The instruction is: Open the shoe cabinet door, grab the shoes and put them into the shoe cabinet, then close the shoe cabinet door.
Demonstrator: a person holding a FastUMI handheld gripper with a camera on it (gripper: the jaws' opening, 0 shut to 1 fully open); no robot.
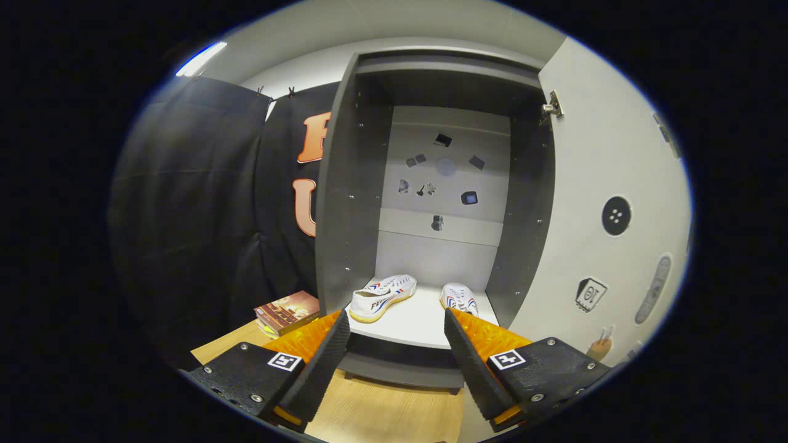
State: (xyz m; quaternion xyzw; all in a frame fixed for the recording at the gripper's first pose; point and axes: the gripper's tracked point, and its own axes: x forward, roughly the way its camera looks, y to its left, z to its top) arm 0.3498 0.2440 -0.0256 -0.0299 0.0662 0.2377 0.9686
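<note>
The tongs (397,323) stand wide open and hold nothing, their fingers (320,363) spread in front of the shoe cabinet (354,184). The door (606,184) is swung open to the right. Both shoes sit on the cabinet's bottom shelf (418,320), beyond the fingers: the left shoe (383,296) turned sideways, the right shoe (460,298) pointing forward. A stack of books (286,312) lies on the wooden counter (381,412) left of the cabinet.

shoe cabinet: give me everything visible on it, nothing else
The shoe cabinet is a tall, dark grey, board-like box with a lighter grey back panel carrying small stickers. Its light grey door is swung open to the right on a metal hinge. Rows of small holes dot the side walls. Two white shoes rest on its pale bottom shelf. It stands on a wooden surface. The open gripper is in front of it, not touching.
</note>
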